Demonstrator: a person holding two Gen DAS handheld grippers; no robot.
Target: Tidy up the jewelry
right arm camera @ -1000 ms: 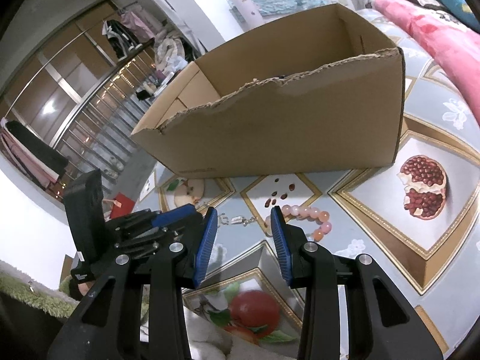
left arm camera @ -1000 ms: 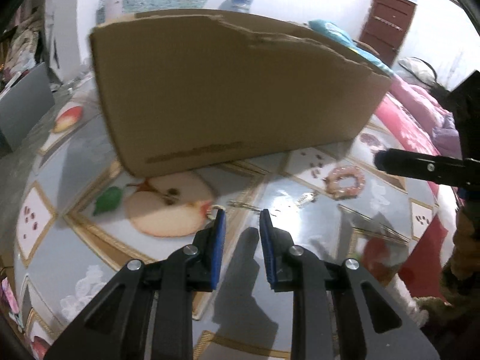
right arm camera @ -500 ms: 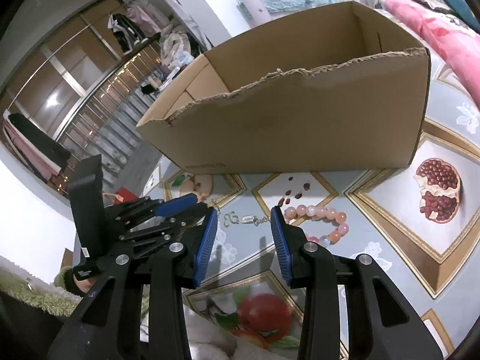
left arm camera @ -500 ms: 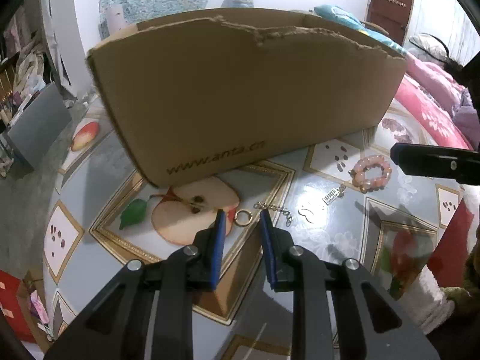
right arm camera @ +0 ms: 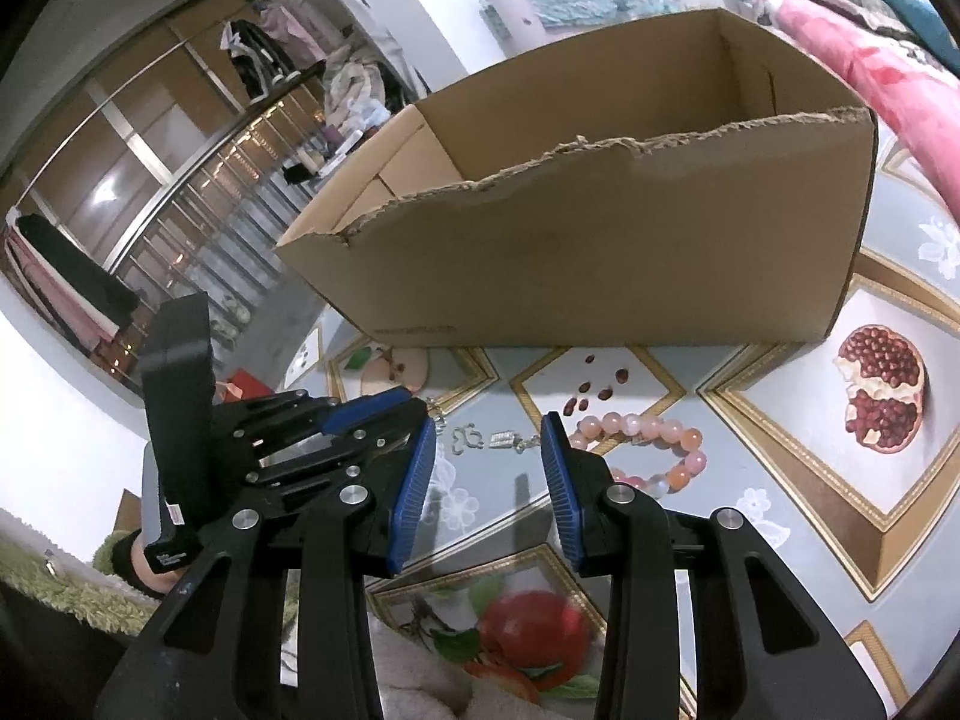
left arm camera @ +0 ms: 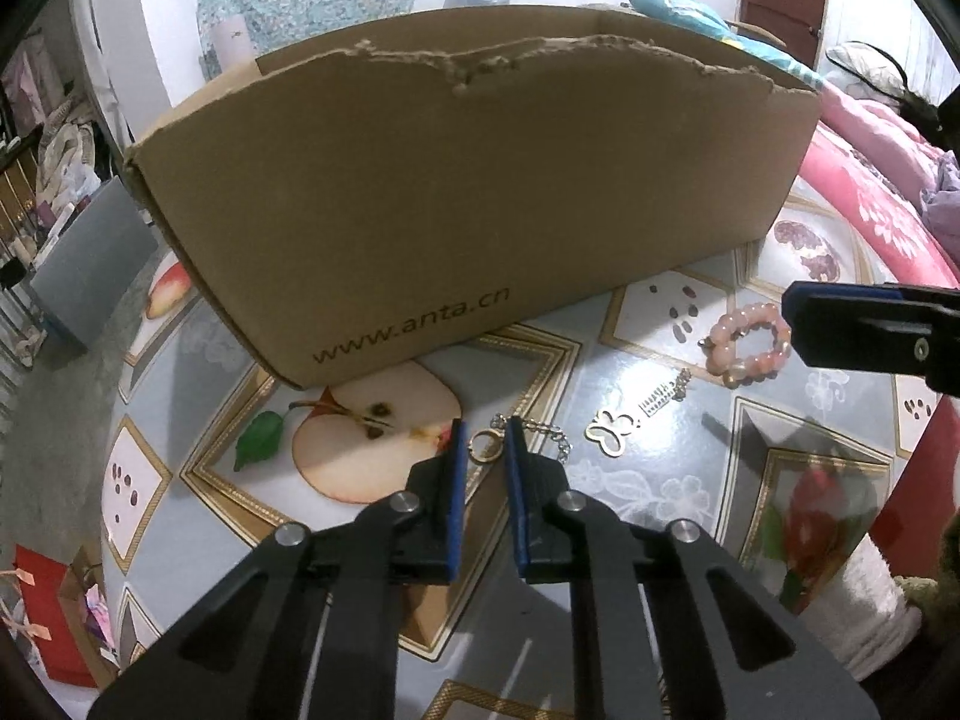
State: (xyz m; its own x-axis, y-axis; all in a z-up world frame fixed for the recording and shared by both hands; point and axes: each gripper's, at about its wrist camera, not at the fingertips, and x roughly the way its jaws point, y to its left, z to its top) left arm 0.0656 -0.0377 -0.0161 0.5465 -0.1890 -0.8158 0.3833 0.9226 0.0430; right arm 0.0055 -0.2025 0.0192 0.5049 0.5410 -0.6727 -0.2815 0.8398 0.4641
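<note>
Left gripper (left arm camera: 482, 433), jaws narrowly parted around gold ring (left arm camera: 485, 444) near the tabletop's (left arm camera: 660, 480) front edge; thin ring may slip out on closing.

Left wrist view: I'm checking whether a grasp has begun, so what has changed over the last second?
The left tool has drawn in on the gold ring of the chain and narrowed its jaws around it; whether it grips yet is unclear. The right tool stays open. The cardboard box, pink bead bracelet and butterfly charm lie unmoved.
</note>
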